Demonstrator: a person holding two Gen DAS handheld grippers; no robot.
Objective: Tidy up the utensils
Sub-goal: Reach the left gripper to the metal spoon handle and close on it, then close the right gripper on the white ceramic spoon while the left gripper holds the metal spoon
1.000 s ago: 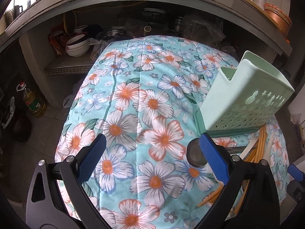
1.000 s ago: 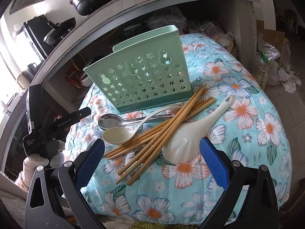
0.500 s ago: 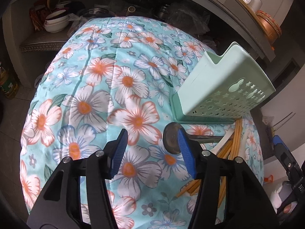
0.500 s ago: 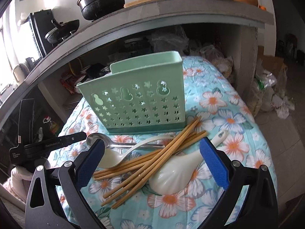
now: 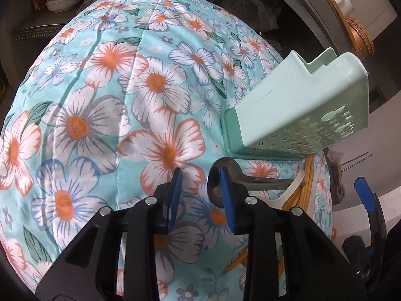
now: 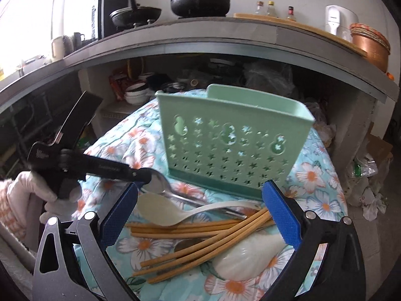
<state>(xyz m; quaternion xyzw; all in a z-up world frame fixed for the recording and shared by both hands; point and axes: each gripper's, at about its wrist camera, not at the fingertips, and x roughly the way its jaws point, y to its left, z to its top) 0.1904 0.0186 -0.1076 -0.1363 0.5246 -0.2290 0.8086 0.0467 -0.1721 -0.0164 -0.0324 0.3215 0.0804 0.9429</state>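
Half the metal spoon (image 5: pixel 226 175) bowl hides behind left fingers (image 5: pixel 226 195).

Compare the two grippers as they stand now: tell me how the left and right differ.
The left gripper has narrow jaws, which have just been closing, beside the metal spoon bowl with only cloth between them; the right gripper stands wide open.
The left reaches the pile's edge; the right hovers over the chopsticks and white ladle.
Both have blue pads and hold nothing.
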